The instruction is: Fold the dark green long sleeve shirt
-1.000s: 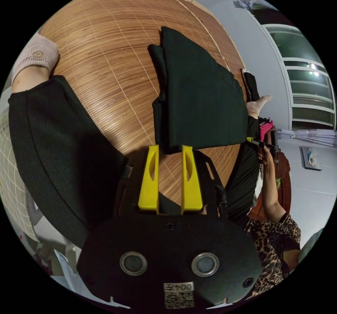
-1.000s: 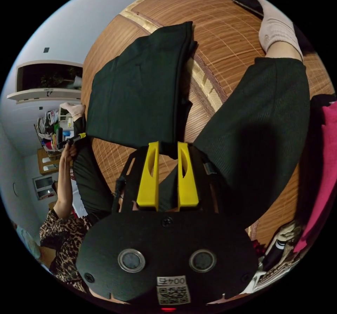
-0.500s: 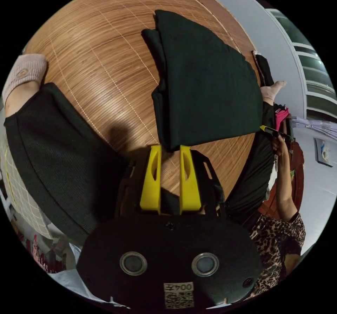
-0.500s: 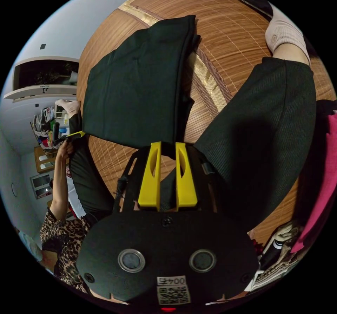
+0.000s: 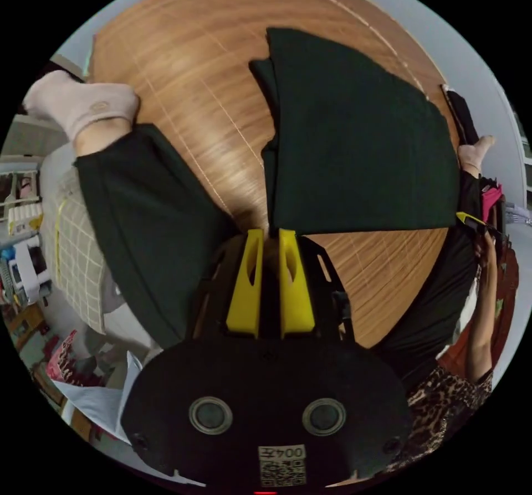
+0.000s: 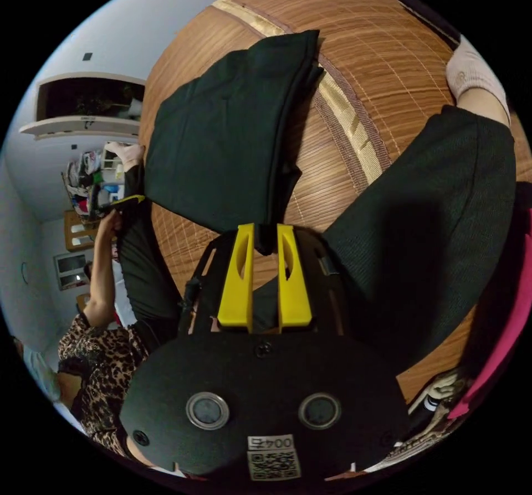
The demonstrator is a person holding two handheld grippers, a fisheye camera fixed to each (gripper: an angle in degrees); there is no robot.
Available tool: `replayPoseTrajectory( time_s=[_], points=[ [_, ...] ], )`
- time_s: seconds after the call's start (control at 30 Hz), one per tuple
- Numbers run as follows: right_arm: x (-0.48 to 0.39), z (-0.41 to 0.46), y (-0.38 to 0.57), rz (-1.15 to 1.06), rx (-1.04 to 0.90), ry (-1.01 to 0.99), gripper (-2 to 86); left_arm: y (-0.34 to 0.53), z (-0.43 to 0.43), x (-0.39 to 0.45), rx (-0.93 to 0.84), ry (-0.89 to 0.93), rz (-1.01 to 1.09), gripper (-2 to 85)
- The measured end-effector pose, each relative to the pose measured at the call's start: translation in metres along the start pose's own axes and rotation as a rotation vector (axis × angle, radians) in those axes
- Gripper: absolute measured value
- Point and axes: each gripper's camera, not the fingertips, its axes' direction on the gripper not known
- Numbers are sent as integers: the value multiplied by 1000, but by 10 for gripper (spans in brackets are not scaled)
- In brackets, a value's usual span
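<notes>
**Shirt gripped at both near corners, held off the mat**

Left gripper [image 5: 270, 236]: the yellow jaws stand close together and pinch the near corner of the dark green shirt [image 5: 354, 140], which enters the narrow gap between them. Right gripper [image 6: 265, 235]: the jaws stand close together on the opposite near corner, with dark cloth caught between them. In the right gripper view the left gripper [image 6: 124, 201] shows at the far corner of the same edge, held in a hand [image 6: 108, 223].

The shirt is already folded into a compact panel, with stacked layers visible along one side edge. Its near edge is stretched straight between the two grippers; the panel extends away from them over the bamboo mat [image 5: 183, 63]. Whether its far edge rests on the mat cannot be told.

The person's trouser legs [image 6: 421, 229] lie to either side of the panel, socked feet [image 5: 83, 107] beyond. A fabric border strip [image 6: 349, 124] crosses the mat past the shirt.

Judgement: the step in hand appears to be carrying or laying down the folded panel. To do it well, keep both grippers level and evenly apart so the near edge stays taut, lower the far edge first, and hold the pinch until the layers lie flat. The stacked side edge looks likeliest to slip out of line.
</notes>
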Motion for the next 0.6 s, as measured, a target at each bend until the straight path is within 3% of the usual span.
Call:
replayPoseTrajectory(
  time_s=[0.1, 0.17, 0.23, 0.37, 0.43, 0.6],
  points=[
    [3, -7, 5, 2, 28, -73, 84, 31, -33, 23, 274, -3, 67, 18],
    [-3, -7, 2, -22, 5, -86, 85, 35, -32, 44, 361, 217, 153, 15],
    [-10, -3, -2, -41, -27, -84, 86, 26, -7, 61, 310, 333, 189, 12],
    [-29, 7, -12, -74, -100, -50, 86, 27, 54, 87, 234, 192, 189, 8],
    [-38, 11, -16, -91, -123, -32, 89, 40, 60, 80, 322, 224, 170, 8],
    [-63, 23, -27, -131, -205, 14, 92, 42, 67, 67, 294, 302, 155, 7]
  ],
)
